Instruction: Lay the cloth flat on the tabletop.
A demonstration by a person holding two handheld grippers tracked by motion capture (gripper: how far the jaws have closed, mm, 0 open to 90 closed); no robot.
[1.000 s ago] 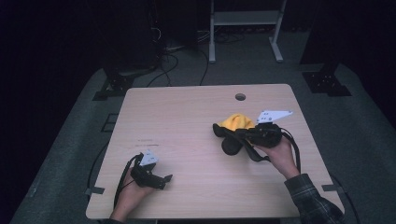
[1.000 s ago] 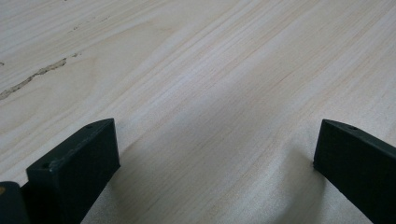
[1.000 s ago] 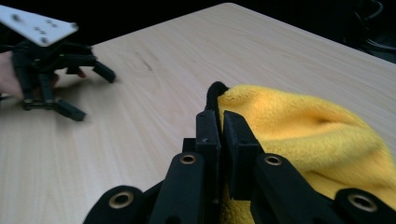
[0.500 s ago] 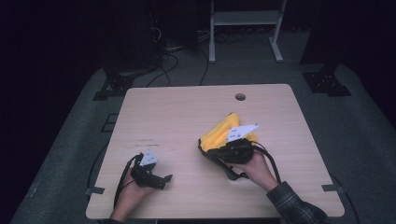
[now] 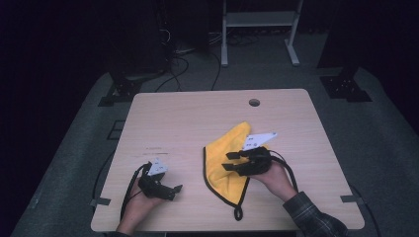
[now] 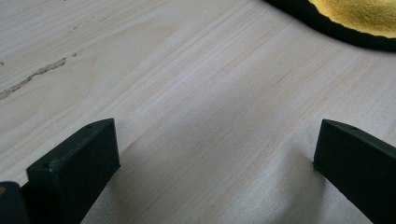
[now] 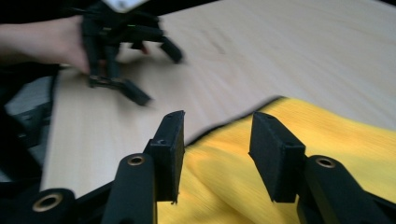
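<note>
Light wooden rectangular bench [image 5: 178, 123] seen from above, on a grey floor mat, with dark surroundings. At near left, left gripper [image 5: 174, 189] held in a hand resting low on the bench, black jaws pointing right toward the cloth, cable looping back to the near edge. In the left gripper view, jaws standing wide apart with bare wood grain between them and nothing held; a black-edged corner of the cloth at far right of that view.

Right of centre, bright yellow microfibre cloth with a black stitched border [image 5: 222, 163] lying spread and partly folded on the bench, one point reaching toward the far side, a small black hanging loop at the near edge. Small round cable hole [image 5: 254, 102] in the bench beyond it, well apart.

At right, right gripper [image 5: 231, 161] held in a hand with a plaid sleeve, poised over the cloth, pointing left. In the right gripper view [image 7: 215, 147], jaws just opened, parted, yellow cloth lying beneath and between them, pads not pressing on it.
</note>
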